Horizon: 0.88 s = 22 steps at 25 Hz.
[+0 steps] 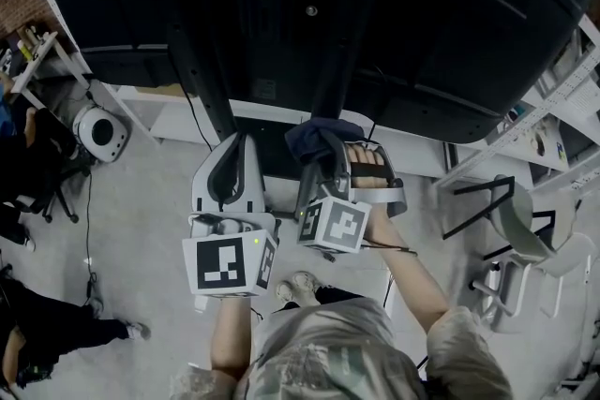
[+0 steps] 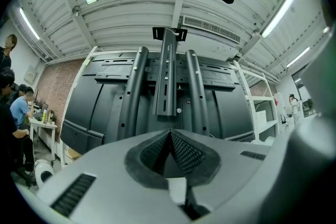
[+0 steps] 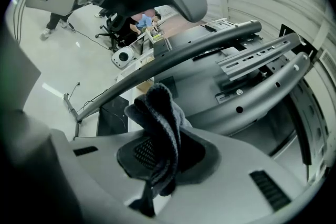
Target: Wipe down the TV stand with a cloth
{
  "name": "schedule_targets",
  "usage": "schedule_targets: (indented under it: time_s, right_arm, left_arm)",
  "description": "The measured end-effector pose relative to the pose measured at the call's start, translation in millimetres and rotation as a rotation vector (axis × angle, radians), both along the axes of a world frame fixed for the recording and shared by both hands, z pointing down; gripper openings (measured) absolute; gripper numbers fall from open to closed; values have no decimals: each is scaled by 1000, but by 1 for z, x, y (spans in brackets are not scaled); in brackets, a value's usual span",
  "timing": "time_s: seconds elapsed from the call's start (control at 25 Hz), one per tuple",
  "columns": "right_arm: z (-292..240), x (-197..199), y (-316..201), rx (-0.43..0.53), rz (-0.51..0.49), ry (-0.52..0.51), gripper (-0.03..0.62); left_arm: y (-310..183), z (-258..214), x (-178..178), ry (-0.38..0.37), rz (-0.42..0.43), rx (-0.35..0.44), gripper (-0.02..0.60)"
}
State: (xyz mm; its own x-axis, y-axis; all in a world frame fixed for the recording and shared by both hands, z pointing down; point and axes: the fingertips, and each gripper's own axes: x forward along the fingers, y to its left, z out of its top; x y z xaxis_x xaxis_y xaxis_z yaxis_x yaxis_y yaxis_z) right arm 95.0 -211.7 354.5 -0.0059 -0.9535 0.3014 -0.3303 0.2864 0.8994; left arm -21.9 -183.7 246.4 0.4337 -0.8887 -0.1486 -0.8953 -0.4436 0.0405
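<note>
The TV stand's black poles (image 1: 330, 61) rise behind a large black TV (image 1: 441, 23), above a white base (image 1: 187, 112). My right gripper (image 1: 326, 150) is shut on a dark grey cloth (image 1: 317, 136), which is bunched between its jaws close to the right pole. In the right gripper view the cloth (image 3: 161, 118) sticks up out of the gripper (image 3: 157, 152), with a stand tube (image 3: 210, 47) beyond it. My left gripper (image 1: 231, 166) sits beside it at the left pole's foot. It is shut and empty (image 2: 169, 135), facing the stand's bracket (image 2: 167, 78).
White shelving (image 1: 562, 103) and a grey chair (image 1: 527, 234) stand on the right. A round white device (image 1: 101, 134) and a cable (image 1: 89, 229) lie on the floor at left, near seated people (image 1: 28, 155). A black box (image 1: 281, 159) sits at the base.
</note>
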Motion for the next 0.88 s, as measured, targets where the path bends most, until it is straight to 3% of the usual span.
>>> schedule_targets:
  time_s: [0.88]
  right_arm:
    - [140,-3,1,-255,-28,-12,57]
  left_arm:
    - [-14,59,-4,2,-44,-121,15]
